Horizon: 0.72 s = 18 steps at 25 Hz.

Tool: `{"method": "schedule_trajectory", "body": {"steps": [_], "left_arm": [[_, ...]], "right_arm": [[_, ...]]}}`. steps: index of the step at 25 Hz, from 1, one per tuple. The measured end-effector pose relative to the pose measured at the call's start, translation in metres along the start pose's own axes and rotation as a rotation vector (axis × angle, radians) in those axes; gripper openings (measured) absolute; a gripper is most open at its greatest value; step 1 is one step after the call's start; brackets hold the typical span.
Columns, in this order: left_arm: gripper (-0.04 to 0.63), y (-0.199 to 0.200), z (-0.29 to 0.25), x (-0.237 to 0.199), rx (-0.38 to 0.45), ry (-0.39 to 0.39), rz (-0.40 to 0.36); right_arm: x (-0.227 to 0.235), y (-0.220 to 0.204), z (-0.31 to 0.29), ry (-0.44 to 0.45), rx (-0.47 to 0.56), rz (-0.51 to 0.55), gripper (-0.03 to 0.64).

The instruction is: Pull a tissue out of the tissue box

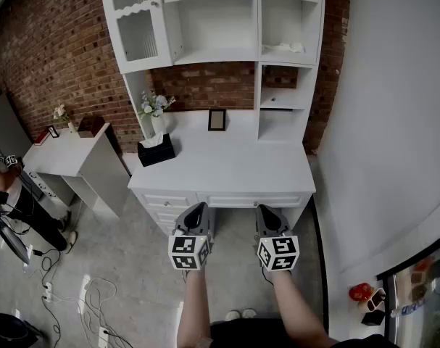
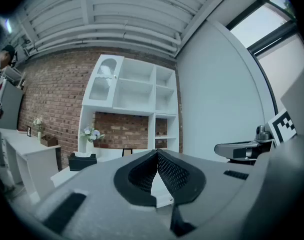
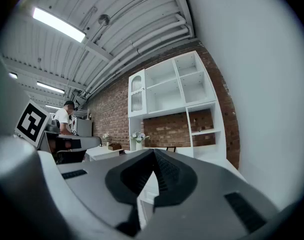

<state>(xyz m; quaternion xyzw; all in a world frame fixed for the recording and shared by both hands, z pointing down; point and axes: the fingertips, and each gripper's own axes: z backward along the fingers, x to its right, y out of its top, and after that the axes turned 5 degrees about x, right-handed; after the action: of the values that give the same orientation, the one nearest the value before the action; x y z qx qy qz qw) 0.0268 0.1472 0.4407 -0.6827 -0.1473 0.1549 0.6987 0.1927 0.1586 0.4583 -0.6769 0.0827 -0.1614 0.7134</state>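
- The tissue box (image 1: 156, 154) is sitting untouched at the left end of the white tabletop (image 1: 227, 171); it is looking like a dark, matte, rectangular holder with crisp edges
- A white tissue (image 1: 153, 141) is poking up from the slot in the top of the tissue box, soft and crumpled into a loose peak, so nothing is being pulled yet
- Just behind the tissue box a pale vase (image 1: 157, 122) is standing against the brick wall, holding small white flowers
- Well in front of the tissue box and to its right, the left tongs (image 1: 196, 212) are hovering off the tabletop's front edge; the left gripper view is showing their dark ribbed pads pressed together at the tips with nothing between them
- Right of the tissue box, a small dark-framed picture (image 1: 217, 119) is leaning at the back of the tabletop
- Farther right of the tissue box, the right tongs (image 1: 268, 214) are hovering level beside the left pair, likewise closed tip to tip and empty
- Judging from this, the whole task is remaining: the approach to the tissue box, the opening of one pair of tongs, the pinch on the thin, limp tissue, and the upward draw
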Motion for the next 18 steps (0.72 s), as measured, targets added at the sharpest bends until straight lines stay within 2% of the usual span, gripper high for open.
{"method": "schedule_trajectory", "body": {"steps": [18], "left_arm": [[0.008, -0.012, -0.001, 0.002, -0.028, 0.009, 0.011]], "right_arm": [[0.007, -0.001, 0.002, -0.007, 0.003, -0.015, -0.002]]}}
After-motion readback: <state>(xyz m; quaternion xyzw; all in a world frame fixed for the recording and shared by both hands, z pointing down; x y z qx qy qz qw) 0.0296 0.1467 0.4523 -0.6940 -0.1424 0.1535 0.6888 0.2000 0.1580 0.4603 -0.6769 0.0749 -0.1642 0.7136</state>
